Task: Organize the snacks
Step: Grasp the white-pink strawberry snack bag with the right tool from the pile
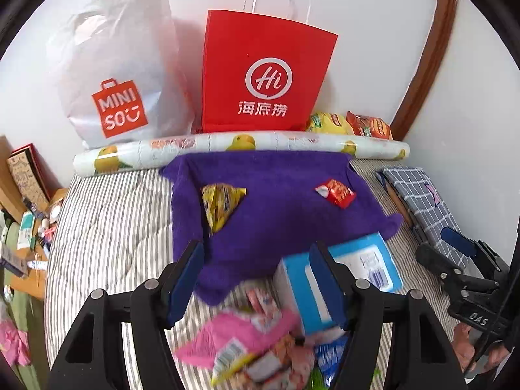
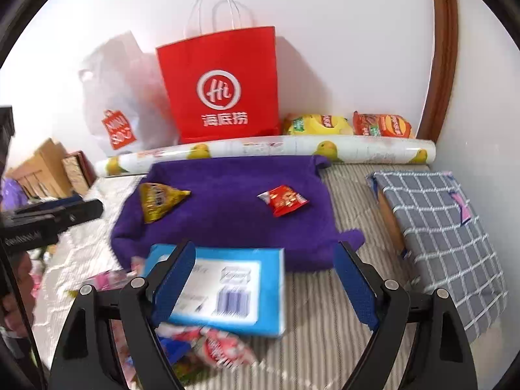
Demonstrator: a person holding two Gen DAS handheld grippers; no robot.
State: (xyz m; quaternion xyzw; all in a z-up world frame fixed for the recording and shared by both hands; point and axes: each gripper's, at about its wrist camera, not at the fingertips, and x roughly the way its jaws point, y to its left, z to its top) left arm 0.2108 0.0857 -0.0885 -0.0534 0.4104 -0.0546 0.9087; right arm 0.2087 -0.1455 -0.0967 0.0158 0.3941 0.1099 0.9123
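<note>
A purple towel (image 1: 276,227) (image 2: 227,227) lies spread on the striped bed. On it rest a yellow snack packet (image 1: 221,204) (image 2: 159,201) and a small red packet (image 1: 336,192) (image 2: 284,200). At its near edge lies a blue box (image 1: 367,260) (image 2: 227,289), beside a blurred pile of pink and mixed snack packets (image 1: 253,341) (image 2: 211,344). My left gripper (image 1: 256,282) (image 2: 71,206) hovers open above the towel's near edge and the pile, holding nothing. My right gripper (image 2: 265,282) (image 1: 447,250) is open above the blue box, pads clear of it.
Against the wall stand a red paper bag (image 1: 263,71) (image 2: 221,87) and a white plastic bag (image 1: 117,74), with a fruit-printed roll (image 1: 240,144) in front. Yellow (image 2: 318,125) and red (image 2: 382,125) chip bags lie at the back right. A checked cloth-covered block (image 2: 435,234) sits right.
</note>
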